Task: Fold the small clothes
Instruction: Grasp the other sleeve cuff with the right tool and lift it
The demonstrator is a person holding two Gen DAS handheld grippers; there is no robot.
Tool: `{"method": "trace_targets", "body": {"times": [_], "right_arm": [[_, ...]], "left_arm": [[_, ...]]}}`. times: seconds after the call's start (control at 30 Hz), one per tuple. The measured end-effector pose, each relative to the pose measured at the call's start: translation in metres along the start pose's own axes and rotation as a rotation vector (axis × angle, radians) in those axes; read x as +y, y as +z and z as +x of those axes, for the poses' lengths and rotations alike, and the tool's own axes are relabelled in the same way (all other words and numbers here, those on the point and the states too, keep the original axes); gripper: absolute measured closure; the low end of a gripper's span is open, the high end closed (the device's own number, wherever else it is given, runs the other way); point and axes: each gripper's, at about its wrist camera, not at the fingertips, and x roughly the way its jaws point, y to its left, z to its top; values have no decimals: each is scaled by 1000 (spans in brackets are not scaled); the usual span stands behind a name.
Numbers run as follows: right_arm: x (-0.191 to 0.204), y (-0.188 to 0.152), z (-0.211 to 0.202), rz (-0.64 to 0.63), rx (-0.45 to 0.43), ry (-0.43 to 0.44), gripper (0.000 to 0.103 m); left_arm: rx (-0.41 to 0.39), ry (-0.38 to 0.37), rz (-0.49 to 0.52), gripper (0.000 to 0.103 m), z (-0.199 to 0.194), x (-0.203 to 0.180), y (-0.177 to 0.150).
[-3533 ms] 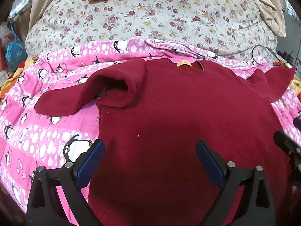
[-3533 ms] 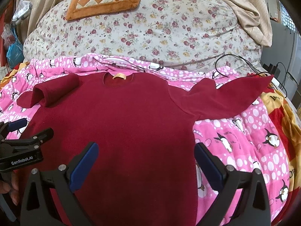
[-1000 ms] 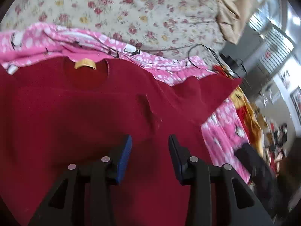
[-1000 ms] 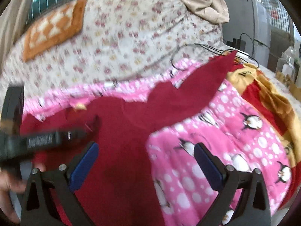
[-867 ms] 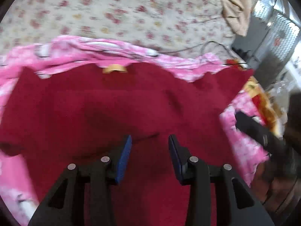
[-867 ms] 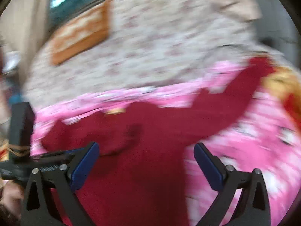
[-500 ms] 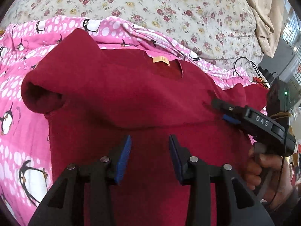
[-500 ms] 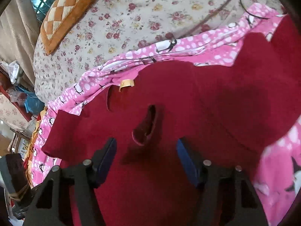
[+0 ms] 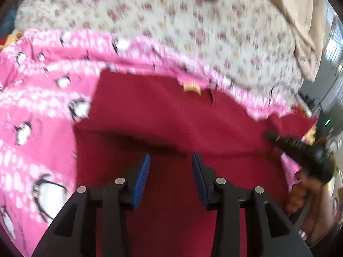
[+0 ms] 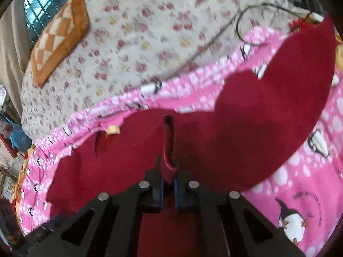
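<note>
Item: dark red fleece sweater [image 9: 171, 117], spread on my pink penguin-print blanket [image 9: 38, 132], collar tag toward the floral quilt [image 10: 139, 42].

Change: my right gripper [image 10: 168, 184], half open half a second ago, now pinches the left sleeve's cuff, which I judge ready to be laid flat across the chest. My left gripper [image 9: 170, 177] stays narrowly parted, empty, above the chest.

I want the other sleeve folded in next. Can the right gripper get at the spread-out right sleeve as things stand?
Probably not yet. The right gripper has its jaws shut on a pinched ridge of the red sweater. The right sleeve lies uncovered on the pink penguin blanket, so releasing first should leave the way free.
</note>
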Motion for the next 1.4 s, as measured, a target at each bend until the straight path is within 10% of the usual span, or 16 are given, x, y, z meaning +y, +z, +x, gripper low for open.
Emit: {"method": "trace_targets", "body": {"times": [0.17,0.47,0.63,0.73,0.9,1.03,1.13,1.23,1.4], "right_arm": [[-4,-4,7,10,37,-12,94],[0,9,-61,-98,-217,-30,75],[39,12,-14,-260,-108,-19,75],[26,6,37,-198,123,-88,78],[43,13,8,-257,-4,-125,78],[76,1,6,-376,-15,-62,36],[68,-13,45,-371,195,-125,25],[53,13,-1,-259,18,-105,51],[-43,72,-109,-17,-339,-180,39]], "left_arm": [[-166,30,-18,87,-23,9,40],[135,163,-44,101,81,50,56],[126,192,-16,101,80,46,53],[121,187,-38,101,78,47,55],[8,171,-69,100,54,43,63],[74,176,-66,96,70,45,62],[113,193,-15,93,84,41,55],[120,181,18,76,87,32,53],[117,150,-11,70,84,32,53]]}}
